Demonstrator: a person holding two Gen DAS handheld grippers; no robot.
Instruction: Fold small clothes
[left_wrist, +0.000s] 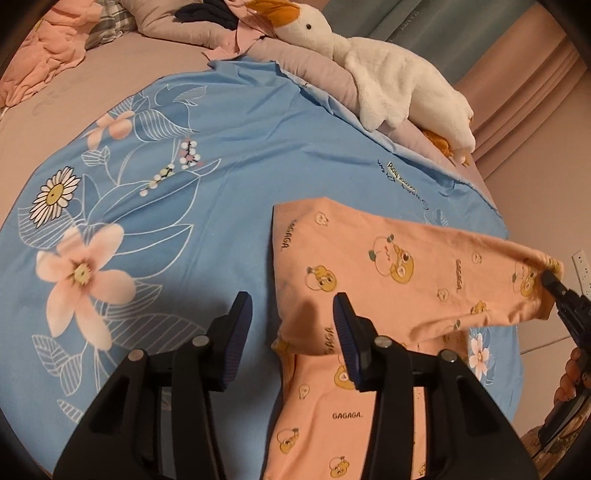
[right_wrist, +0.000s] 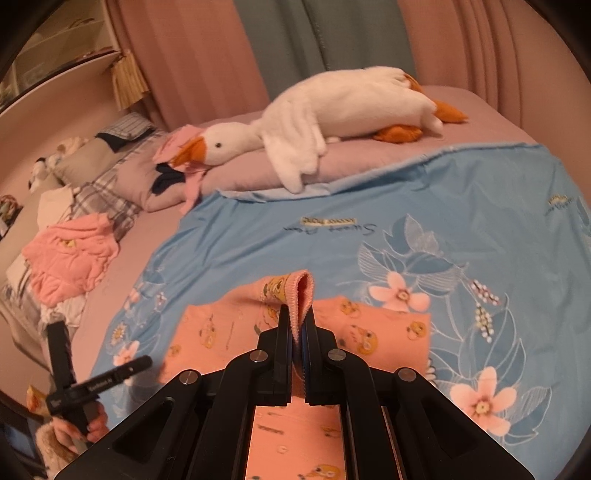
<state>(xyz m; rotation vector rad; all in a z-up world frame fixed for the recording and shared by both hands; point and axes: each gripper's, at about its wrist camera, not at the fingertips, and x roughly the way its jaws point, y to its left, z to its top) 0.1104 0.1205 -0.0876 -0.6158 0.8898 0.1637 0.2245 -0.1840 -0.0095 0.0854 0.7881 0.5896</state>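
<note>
The right gripper (right_wrist: 295, 328) pinches the ribbed cuff of the peach cartoon-print cotton trousers (left_wrist: 388, 266), lifting that leg across the flowered blue sheet (left_wrist: 221, 147). The left gripper (left_wrist: 291, 328) gapes empty (fabric just beside one finger). Unpinned, the fold may drag askew

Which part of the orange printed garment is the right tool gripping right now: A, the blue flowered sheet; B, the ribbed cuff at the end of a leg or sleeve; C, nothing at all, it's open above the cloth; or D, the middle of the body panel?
B: the right tool is shut on the ribbed cuff of the orange garment, lifting that end off the blue sheet.
</note>
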